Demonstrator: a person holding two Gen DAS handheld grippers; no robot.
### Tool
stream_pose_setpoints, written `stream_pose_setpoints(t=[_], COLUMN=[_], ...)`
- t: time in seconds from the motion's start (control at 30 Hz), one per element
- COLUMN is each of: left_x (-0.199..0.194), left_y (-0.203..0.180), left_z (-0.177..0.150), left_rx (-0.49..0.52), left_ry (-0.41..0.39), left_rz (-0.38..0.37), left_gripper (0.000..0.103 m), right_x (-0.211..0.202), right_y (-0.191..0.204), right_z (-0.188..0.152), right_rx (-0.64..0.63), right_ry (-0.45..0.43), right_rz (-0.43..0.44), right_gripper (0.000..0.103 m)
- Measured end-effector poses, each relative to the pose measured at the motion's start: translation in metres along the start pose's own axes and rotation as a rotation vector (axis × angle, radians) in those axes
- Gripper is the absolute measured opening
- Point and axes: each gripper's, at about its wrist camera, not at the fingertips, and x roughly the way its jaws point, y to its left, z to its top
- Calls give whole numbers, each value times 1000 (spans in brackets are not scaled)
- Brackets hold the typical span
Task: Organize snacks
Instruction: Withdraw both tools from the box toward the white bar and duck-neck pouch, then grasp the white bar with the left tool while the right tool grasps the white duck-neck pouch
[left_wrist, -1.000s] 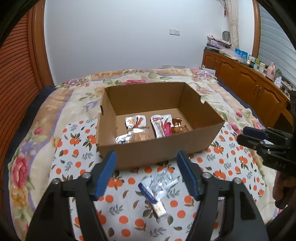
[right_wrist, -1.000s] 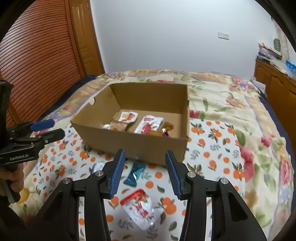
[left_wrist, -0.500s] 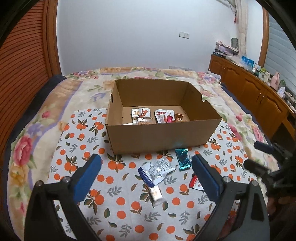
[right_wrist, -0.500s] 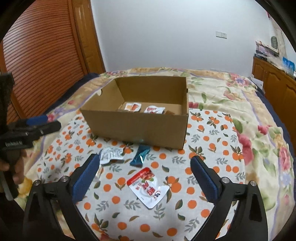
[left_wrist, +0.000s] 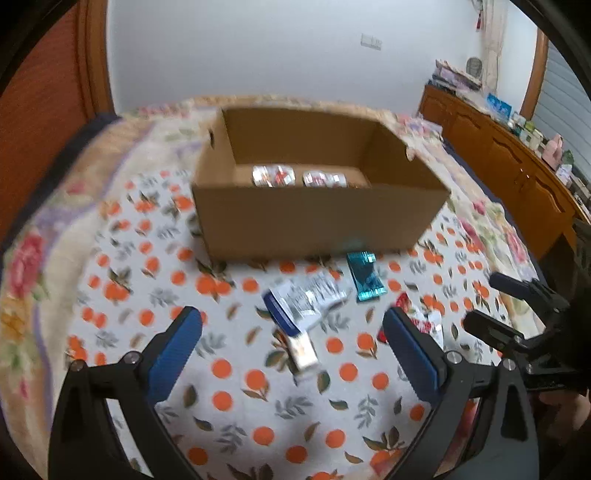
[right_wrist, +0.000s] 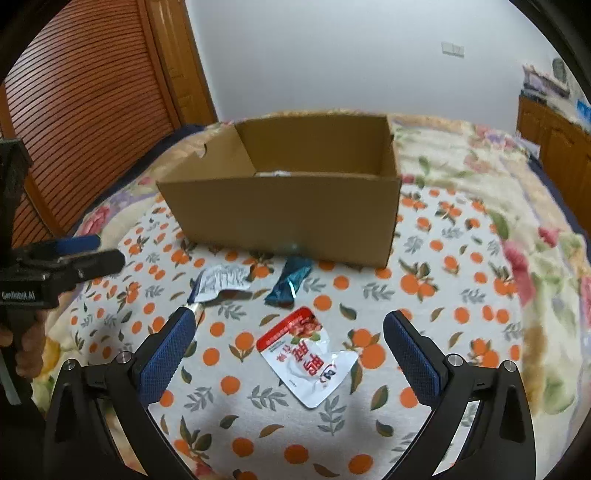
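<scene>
An open cardboard box stands on the bed with several snack packets inside. On the orange-print cloth before it lie a silver-and-blue packet, a teal packet and a red-and-white pouch. My left gripper is open and empty above the silver packet. My right gripper is open and empty, its fingers either side of the red-and-white pouch.
The bed carries a floral blanket. A slatted wooden door is at the left. A wooden sideboard with small items runs along the right wall. Each gripper shows at the edge of the other's view.
Both grippers have opened wide and drawn back and down from the box towards the packets on the cloth. The packets have not moved.
</scene>
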Motion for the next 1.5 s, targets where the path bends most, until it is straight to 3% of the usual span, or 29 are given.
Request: stream_pose_setpoints(t=[0.27, 0.57, 0.77, 0.9, 1.23, 1.37, 1.5], left_x=[29, 60, 76, 88, 105, 105, 104], left_y=[-6, -8, -17, -18, -17, -14, -11], left_z=[-10, -21, -27, -30, -35, -34, -33], left_rx=[15, 19, 51, 52, 60, 70, 70], left_ry=[71, 173, 234, 268, 297, 289, 315], left_rz=[24, -13, -37, -41, -13, 6, -6], left_gripper=[99, 97, 81, 59, 55, 22, 19], right_x=[30, 47, 53, 60, 66, 67, 70], right_y=[3, 0, -4, -6, -10, -10, -12], right_z=[-11, -17, -19, -22, -24, -23, -21], right_rx=[-51, -52, -37, -37, -34, -38, -38], right_ry=[60, 108, 135, 163, 181, 183, 191], right_rz=[-13, -5, -7, -6, -14, -6, 36], right_gripper=[103, 103, 103, 103, 103, 103, 102])
